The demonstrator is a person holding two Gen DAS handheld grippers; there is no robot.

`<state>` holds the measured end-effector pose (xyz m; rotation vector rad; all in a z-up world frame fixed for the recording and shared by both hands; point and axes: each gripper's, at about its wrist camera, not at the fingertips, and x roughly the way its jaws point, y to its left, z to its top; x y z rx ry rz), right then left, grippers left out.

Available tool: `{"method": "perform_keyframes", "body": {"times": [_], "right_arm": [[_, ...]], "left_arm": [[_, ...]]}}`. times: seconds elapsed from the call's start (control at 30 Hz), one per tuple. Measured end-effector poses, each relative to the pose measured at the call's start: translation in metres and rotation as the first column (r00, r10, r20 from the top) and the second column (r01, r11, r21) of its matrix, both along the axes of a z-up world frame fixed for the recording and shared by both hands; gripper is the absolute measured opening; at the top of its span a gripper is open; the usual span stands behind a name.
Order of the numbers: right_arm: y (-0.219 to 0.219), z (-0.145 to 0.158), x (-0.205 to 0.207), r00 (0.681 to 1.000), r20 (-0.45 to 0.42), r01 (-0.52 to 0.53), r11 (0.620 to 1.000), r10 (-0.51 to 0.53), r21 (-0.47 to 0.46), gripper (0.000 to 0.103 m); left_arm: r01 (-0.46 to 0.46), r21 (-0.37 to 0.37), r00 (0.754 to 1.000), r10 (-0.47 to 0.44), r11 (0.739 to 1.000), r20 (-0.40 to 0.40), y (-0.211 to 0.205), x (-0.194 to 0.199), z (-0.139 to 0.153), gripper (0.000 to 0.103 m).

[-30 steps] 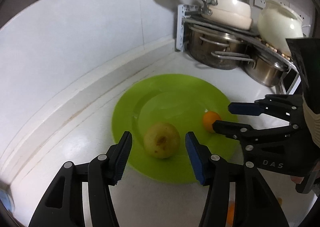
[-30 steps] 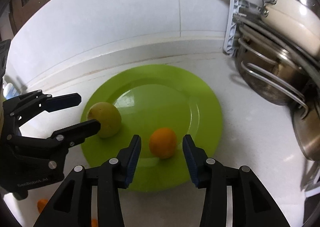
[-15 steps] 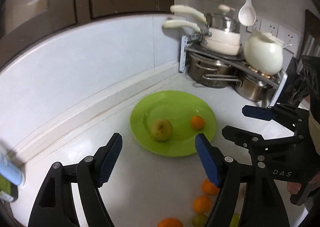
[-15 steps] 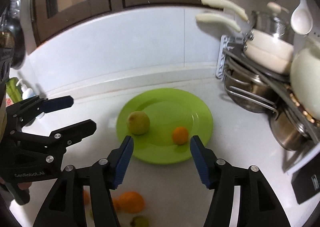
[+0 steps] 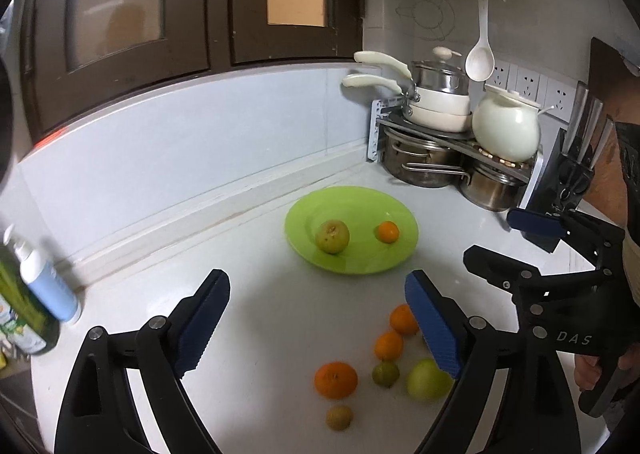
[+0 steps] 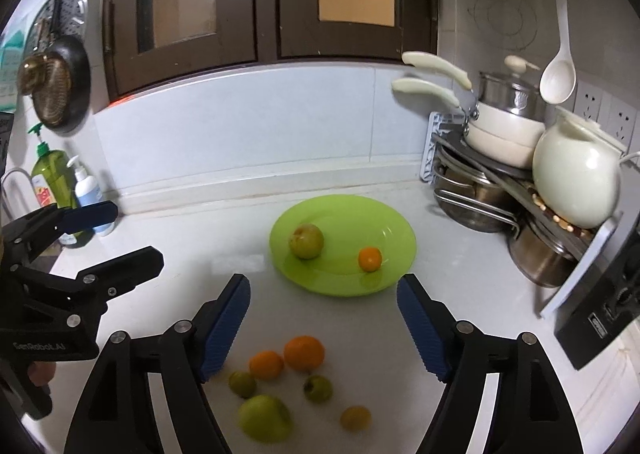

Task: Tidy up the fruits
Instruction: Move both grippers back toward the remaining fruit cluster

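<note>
Both hand-held grippers retreated; loose fruits (image 6: 304, 353) appeared below plate (image 6: 396, 226).

black left gripper (image 5: 316, 322), blue ribbed jaws, silver screws

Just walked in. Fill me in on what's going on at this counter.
A person holds two grippers over the counter, sorting fruit. The green plate already holds a yellow-green fruit and a small orange. Six more fruits lie loose nearer the camera. The left gripper and right gripper are both open and empty.
</note>
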<state>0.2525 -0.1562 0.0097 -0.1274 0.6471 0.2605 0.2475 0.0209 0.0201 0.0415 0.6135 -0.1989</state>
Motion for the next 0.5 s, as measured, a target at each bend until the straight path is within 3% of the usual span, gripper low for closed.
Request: {"method": "perform_keyframes", "body": {"times": [0.5], "right_arm": [[0.014, -0.025, -0.049, 0.997, -0.068, -0.047, 0.999, 0.047, 0.003, 0.077]], "left_arm": [[-0.015, 0.033, 0.999, 0.017, 0.999, -0.047, 0.015, -0.052, -0.028, 0.091]]}}
